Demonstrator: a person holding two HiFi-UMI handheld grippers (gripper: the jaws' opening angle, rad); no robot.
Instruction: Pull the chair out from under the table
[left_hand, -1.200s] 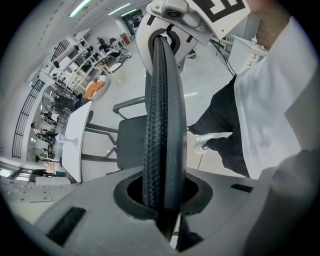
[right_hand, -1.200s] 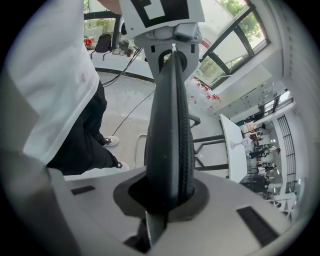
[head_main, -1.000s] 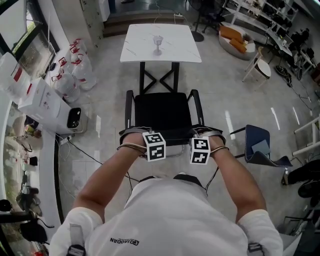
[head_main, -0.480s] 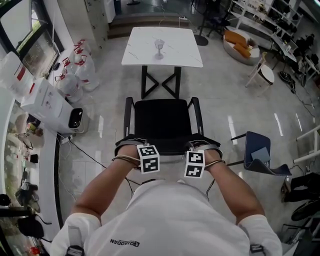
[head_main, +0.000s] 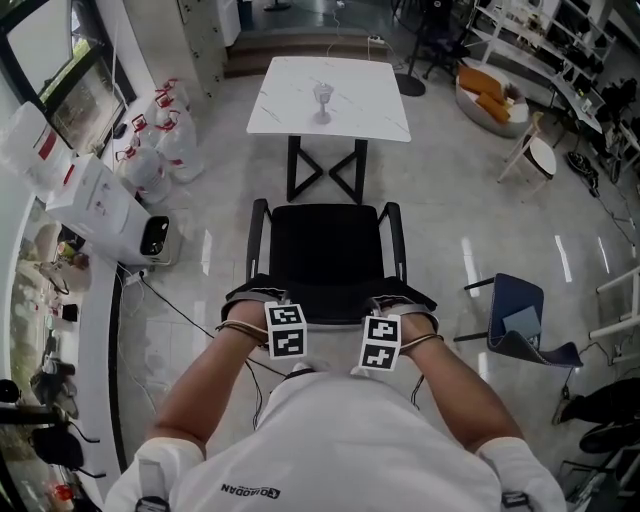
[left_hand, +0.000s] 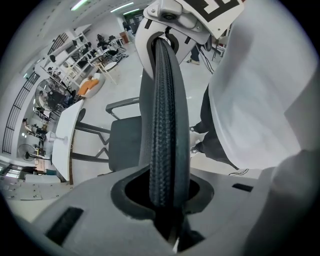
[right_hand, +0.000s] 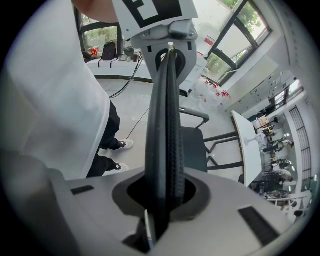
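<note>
Chair (head_main: 325, 250), black, at frame centre, seat clear of the white surface (head_main: 290, 100) above it. Backrest top rail lying left to right along the chair's lower edge, caught in the jaws of left gripper (head_main: 286, 328) and right gripper (head_main: 381, 342). Both pairs opening around it. Hands equally near.

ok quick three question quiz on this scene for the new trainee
1. True or false: the chair sits tucked under the table.
2. What stands on the table? A) glass B) laptop C) box
3. What runs between the jaws of the left gripper and the right gripper?
Key: 1 false; 2 A; 3 the chair's backrest edge, while both pairs of jaws are opening.
</note>
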